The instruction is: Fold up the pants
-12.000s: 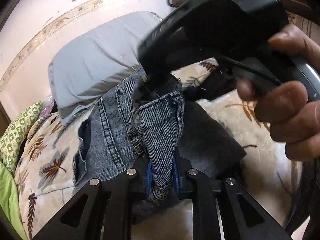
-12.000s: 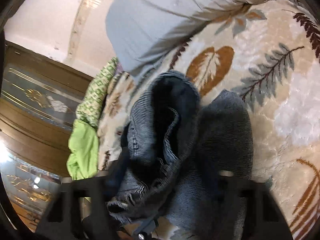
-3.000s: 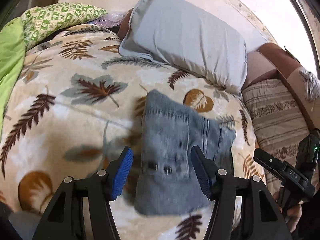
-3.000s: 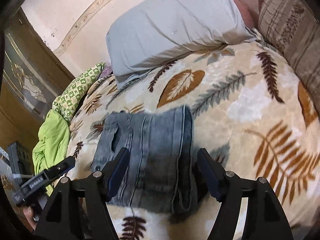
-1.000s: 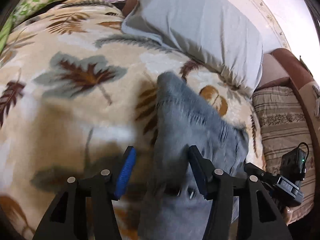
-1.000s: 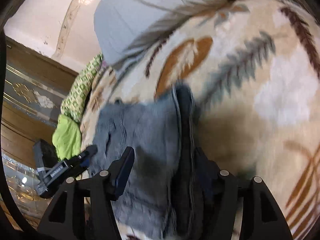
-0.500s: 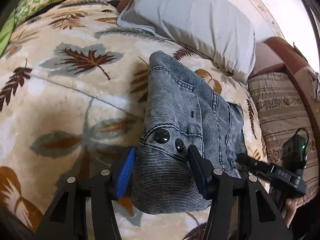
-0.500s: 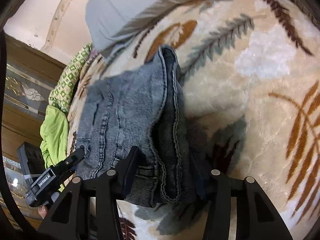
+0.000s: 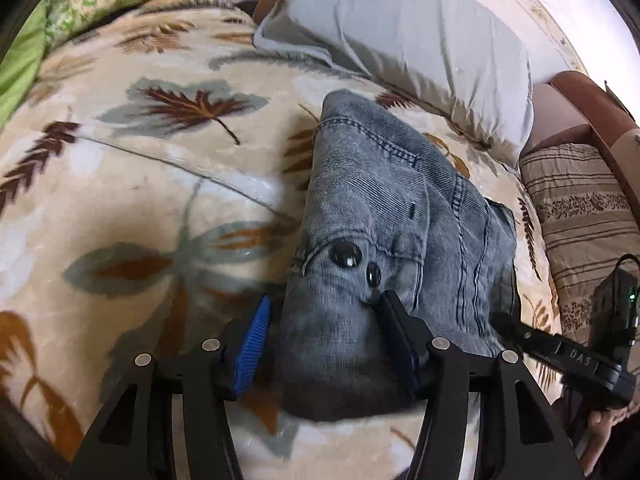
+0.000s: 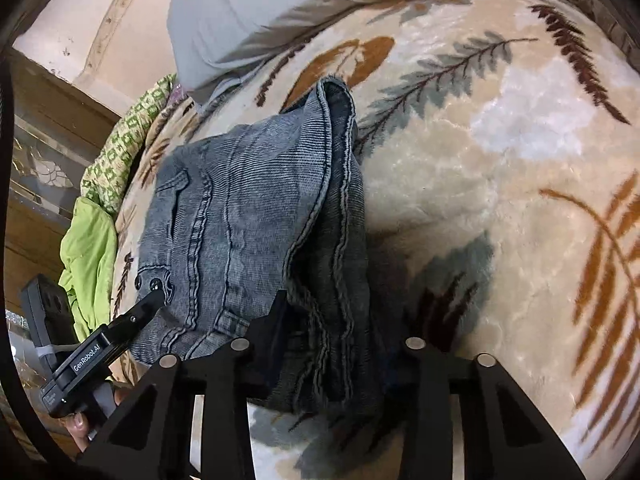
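The folded grey-blue jeans [image 9: 380, 208] lie on the leaf-patterned blanket [image 9: 120, 168]. My left gripper [image 9: 324, 332] straddles their near buttoned end. Its jaws are opening, and the blue pad [image 9: 256, 332] stands just clear of the denim. In the right wrist view the jeans [image 10: 240, 208] show their stacked seam edge. My right gripper [image 10: 340, 328] has that thick edge between its fingers, and its jaws are closing with the denim bunched up between them. The right gripper's view also shows the left gripper [image 10: 154, 300] at the button corner. The right gripper [image 9: 520, 332] shows low on the right in the left wrist view.
A grey pillow [image 9: 400, 32] lies beyond the jeans. A striped cushion [image 9: 580, 208] sits on the right. Green cloth [image 10: 88, 256] and a green-patterned pillow [image 10: 120, 148] lie by a wooden cabinet [image 10: 32, 160]. Open blanket [image 10: 500, 200] stretches right of the jeans.
Both grippers have come down from above the folded jeans onto its two near corners. The right jaws have narrowed onto the thick edge, and a gap has opened at the left blue pad.
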A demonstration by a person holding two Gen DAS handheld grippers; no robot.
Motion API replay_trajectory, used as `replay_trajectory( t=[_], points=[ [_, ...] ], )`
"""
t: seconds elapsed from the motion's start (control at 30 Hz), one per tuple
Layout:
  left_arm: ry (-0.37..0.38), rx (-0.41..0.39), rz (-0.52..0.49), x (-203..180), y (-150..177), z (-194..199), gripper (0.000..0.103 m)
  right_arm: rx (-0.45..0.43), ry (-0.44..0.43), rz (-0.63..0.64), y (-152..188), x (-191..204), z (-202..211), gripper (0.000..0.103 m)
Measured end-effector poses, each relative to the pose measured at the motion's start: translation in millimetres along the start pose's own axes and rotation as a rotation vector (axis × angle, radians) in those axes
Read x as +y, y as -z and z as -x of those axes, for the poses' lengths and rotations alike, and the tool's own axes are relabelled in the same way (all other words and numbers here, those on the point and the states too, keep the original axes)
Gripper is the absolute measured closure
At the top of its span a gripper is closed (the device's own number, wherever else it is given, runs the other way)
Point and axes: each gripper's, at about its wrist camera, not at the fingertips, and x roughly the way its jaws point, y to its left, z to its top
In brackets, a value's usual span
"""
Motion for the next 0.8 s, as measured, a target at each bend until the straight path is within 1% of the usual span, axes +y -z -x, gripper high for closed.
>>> replay_trajectory(
  t=[0.03, 0.1, 0.17, 0.27, 0.33, 0.43, 0.47, 0.53, 0.7, 0.77, 0.8],
  points=[
    [-0.008, -0.017, -0.013, -1, 5, 7, 0.046, -0.014, -0.001, 0.0, 5, 1, 7, 0.062],
    [-0.018, -0.048, -0.041, -4, 13, 24, 0.045, -0.032, -0.012, 0.005, 16, 3, 19, 0.056],
    [0.008, -0.049, -0.051, -5, 19, 35, 0.046, -0.034, -0.016, 0.008, 23, 5, 23, 0.05],
    [0.028, -0.065, -0.059, -6, 27, 48, 0.046, -0.048, -0.016, -0.002, 30, 5, 29, 0.049],
    [0.044, -0.058, -0.07, -6, 31, 51, 0.045, -0.047, -0.025, -0.018, 32, 3, 31, 0.049],
    [0.024, -0.03, -0.092, -6, 36, 46, 0.045, -0.039, -0.006, -0.009, 34, 4, 27, 0.049],
    [-0.002, -0.027, -0.107, -8, 37, 44, 0.044, -0.035, 0.009, 0.001, 34, 5, 27, 0.05],
    [-0.027, -0.023, -0.126, -13, 36, 41, 0.045, -0.031, 0.039, 0.024, 36, 8, 25, 0.054],
    [-0.109, -0.031, -0.217, -30, 42, 36, 0.047, -0.029, 0.112, 0.065, 38, 13, 23, 0.069],
    [-0.126, -0.031, -0.236, -34, 43, 34, 0.047, -0.021, 0.133, 0.077, 39, 14, 22, 0.076],
    [-0.132, -0.027, -0.243, -35, 43, 32, 0.047, -0.017, 0.142, 0.082, 39, 15, 21, 0.077]
  ],
)
